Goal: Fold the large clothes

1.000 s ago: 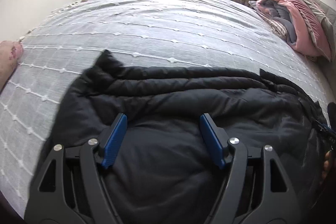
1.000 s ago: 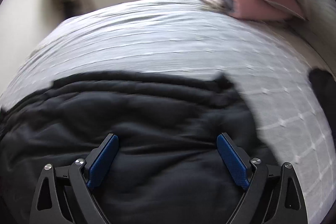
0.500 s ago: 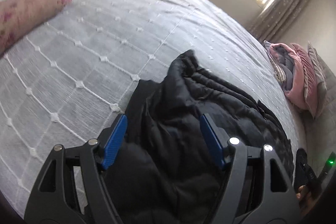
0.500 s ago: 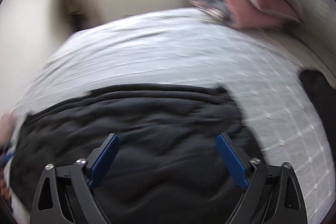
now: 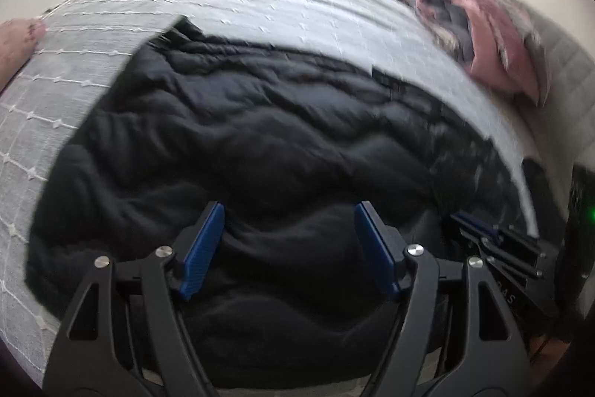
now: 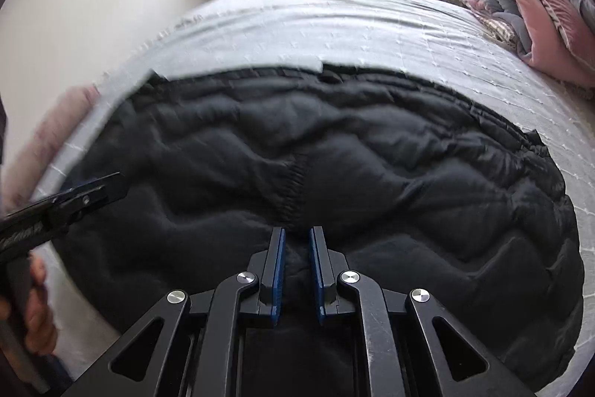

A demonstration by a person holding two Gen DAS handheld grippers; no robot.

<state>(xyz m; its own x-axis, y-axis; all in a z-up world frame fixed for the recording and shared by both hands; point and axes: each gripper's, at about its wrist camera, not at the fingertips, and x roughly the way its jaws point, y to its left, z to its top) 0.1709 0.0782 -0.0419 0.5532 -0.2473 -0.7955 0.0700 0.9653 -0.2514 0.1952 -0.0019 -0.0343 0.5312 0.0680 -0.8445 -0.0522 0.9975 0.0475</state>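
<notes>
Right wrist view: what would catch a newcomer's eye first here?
A big black quilted jacket sprawls across the near half of the pale grey bedspread. The right gripper has just been closing, its blue pads pinching a fold of the jacket at its near edge. Rolled pink and grey bedding sits far right, by the window.

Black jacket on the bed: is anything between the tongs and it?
No, nothing visible. The left tongs hang open right over the black jacket, and the right tongs have just been closing on its fabric.
</notes>
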